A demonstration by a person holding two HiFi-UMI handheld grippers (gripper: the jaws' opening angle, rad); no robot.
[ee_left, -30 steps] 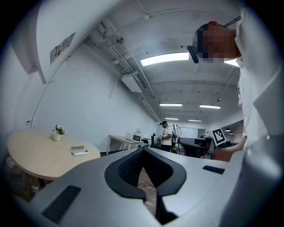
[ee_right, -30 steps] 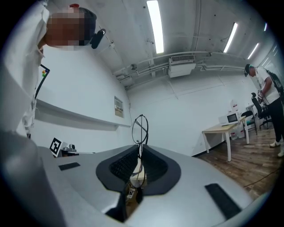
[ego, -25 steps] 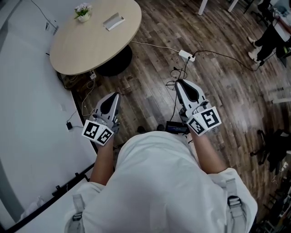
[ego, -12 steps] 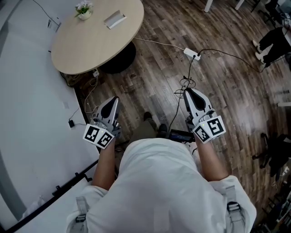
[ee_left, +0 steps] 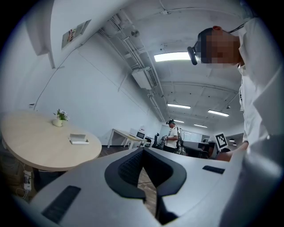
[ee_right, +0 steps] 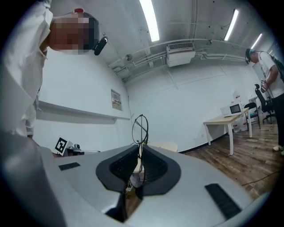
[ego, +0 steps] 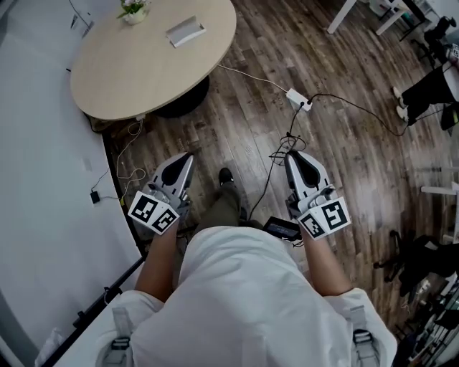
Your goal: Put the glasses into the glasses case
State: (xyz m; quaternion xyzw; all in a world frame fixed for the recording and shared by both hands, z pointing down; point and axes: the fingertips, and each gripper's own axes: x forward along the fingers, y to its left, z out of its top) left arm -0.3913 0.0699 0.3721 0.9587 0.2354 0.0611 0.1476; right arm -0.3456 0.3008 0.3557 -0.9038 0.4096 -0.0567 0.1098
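Currently, the glasses (ee_right: 140, 128) are clamped upright between the closed jaws of the right gripper (ee_right: 138, 148). The left gripper (ee_left: 143, 151) is clenched on nothing. Both are held above the wood floor (ego: 244, 107).

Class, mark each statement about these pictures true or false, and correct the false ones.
1. The right tool is shut on a pair of thin wire-rimmed glasses. True.
2. The left tool grips the glasses case. False: its jaws are together with nothing between them, and the case lies on the round table.
3. A small potted plant stands on the round table. True.
4. Both tools are held directly above the round table. False: they are over the wooden floor, with the table ahead and to the person's left.
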